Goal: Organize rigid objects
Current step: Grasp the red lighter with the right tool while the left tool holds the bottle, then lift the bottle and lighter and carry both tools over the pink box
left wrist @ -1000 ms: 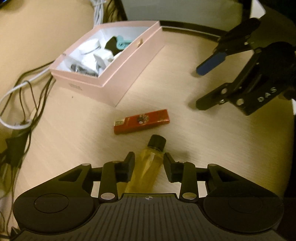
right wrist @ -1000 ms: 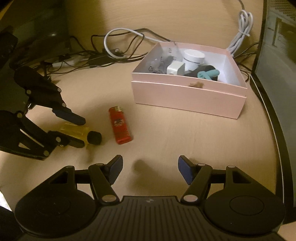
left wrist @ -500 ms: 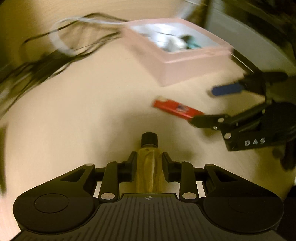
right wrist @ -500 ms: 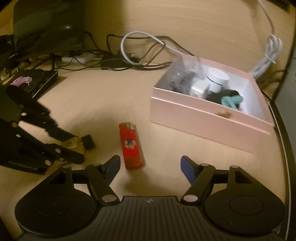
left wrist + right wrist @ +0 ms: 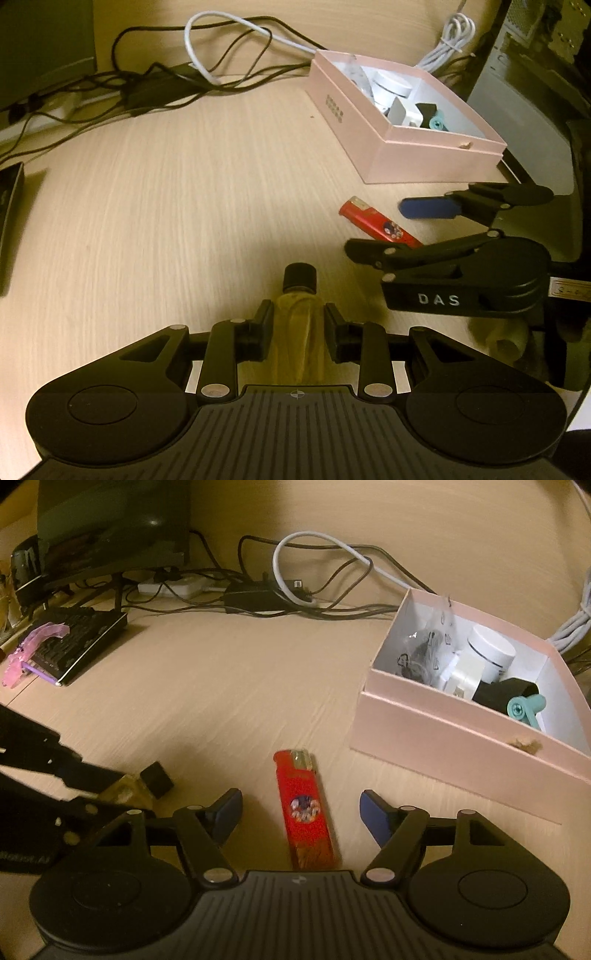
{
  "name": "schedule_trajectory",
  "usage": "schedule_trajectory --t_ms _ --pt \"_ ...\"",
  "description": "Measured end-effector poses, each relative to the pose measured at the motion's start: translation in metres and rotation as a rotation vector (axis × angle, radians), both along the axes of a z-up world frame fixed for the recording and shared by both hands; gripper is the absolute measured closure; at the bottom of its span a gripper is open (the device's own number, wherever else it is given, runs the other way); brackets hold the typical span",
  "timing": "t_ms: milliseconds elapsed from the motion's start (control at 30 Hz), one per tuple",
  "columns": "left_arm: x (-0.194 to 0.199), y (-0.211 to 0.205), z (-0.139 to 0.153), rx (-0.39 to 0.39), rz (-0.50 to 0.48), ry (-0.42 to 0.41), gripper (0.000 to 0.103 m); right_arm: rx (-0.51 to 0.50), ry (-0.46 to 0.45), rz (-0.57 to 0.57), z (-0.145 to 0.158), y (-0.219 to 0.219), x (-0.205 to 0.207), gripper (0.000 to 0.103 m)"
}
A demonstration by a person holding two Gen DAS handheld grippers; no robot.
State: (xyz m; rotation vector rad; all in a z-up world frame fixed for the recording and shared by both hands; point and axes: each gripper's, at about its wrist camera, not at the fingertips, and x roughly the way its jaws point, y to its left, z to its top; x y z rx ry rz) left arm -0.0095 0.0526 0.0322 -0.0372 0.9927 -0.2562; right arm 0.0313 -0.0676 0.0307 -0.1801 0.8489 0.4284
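Clamping down, the left tool (image 5: 298,325) has its black pads pressed on both sides of the small yellow glass bottle with a black screw cap (image 5: 297,321), cap pointing away along the fingers over the pale wood-grain tabletop (image 5: 147,206). Its jaws have just been closing on that bottle. Over on the other side, the right tool (image 5: 301,812) stands released and wide, its blue pads straddling the red plastic lighter (image 5: 306,812) without touching it; the lighter lies flat on the tabletop, metal head pointing away. Just beyond and to the right sits the open pink cardboard box (image 5: 454,738), its near wall close to the lighter's head, already holding a white round container (image 5: 491,653), a white plug block and a black-and-teal piece. Plenty of bare wood lies between the two tools and leftward. Tangled black and white cables (image 5: 303,587) crowd the far edge; a black keyboard (image 5: 74,642) sits far left.
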Motion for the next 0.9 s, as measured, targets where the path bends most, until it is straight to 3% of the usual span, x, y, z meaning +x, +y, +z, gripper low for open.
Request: schedule_trajectory --t_ms 67,167,200,400,600,900 --pt "0.000 0.001 -0.001 -0.006 0.004 -0.005 0.070 -0.002 -0.005 0.003 0.000 0.002 0.002 0.037" --pt "-0.003 0.001 -0.003 -0.007 0.008 -0.025 0.070 -0.006 -0.008 0.040 0.003 0.006 0.001 0.065" --pt "-0.004 0.000 -0.003 -0.003 0.006 -0.034 0.070 -0.012 -0.005 0.047 0.004 0.008 0.000 0.080" --pt "-0.012 -0.006 -0.004 0.040 -0.008 -0.070 0.071 -0.018 0.036 0.045 0.011 -0.004 -0.017 0.080" --pt "-0.019 -0.021 -0.004 0.041 -0.109 -0.087 0.071 0.009 0.043 -0.051 0.030 -0.045 -0.040 0.080" --pt "-0.011 -0.051 0.007 -0.068 -0.230 -0.071 0.071 0.047 -0.008 -0.204 0.069 -0.102 -0.062 0.081"
